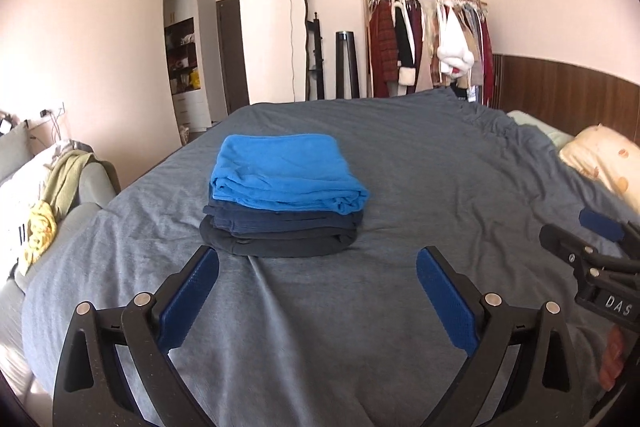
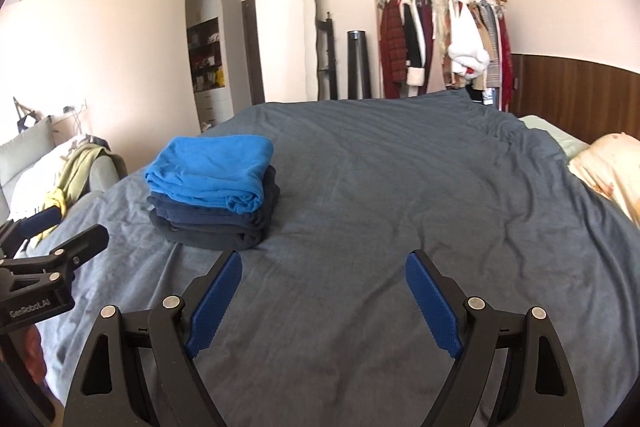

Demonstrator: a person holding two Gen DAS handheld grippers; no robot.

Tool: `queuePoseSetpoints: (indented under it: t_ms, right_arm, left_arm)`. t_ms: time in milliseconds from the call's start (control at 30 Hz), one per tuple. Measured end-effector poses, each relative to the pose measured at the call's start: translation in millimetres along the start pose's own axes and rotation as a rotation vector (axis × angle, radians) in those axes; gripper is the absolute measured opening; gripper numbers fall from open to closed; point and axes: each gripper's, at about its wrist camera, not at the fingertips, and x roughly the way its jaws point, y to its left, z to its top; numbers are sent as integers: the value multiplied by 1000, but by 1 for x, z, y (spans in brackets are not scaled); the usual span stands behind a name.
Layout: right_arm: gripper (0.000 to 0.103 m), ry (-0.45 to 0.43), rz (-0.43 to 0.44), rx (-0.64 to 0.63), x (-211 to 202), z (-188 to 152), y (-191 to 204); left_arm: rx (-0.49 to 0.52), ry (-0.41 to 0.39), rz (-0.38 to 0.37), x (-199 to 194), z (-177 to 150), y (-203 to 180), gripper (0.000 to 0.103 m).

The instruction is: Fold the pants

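A stack of folded pants lies on the grey-blue bed cover [image 1: 420, 187]: bright blue pants [image 1: 280, 171] on top, navy pants [image 1: 280, 221] under them, dark grey pants [image 1: 276, 243] at the bottom. The same stack shows in the right wrist view, with the bright blue pants [image 2: 212, 171] on top. My left gripper [image 1: 318, 259] is open and empty, just in front of the stack. My right gripper [image 2: 324, 267] is open and empty, to the right of the stack. Each gripper shows at the edge of the other's view: right gripper [image 1: 596, 247], left gripper [image 2: 52, 239].
A peach pillow [image 1: 604, 159] and a pale green sheet lie at the bed's right. A sofa with a green throw [image 1: 64, 183] stands left of the bed. A clothes rack [image 1: 428, 39], a mirror and a black column stand at the far wall.
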Motion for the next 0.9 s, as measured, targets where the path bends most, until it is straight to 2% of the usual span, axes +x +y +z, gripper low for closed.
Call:
queuePoseSetpoints:
  t_ms: [133,333,700,900]
  right_arm:
    - [85,-6,-17,0,-20,-8,-4]
    - [85,4,-24,20,-42,-22,-11]
    - [85,-11,-37,36,-69,-32,-18]
    - [85,-4,-26,42,-70,-35,-19]
  left_arm:
    - [-26,-5,-10,-20,-5,-4,102]
    - [13,-11,13,-45,-17,-15,103]
    - [-13,5,23,-60,-26,-19,103]
    - [1,7,17,-62,-26,-26,103]
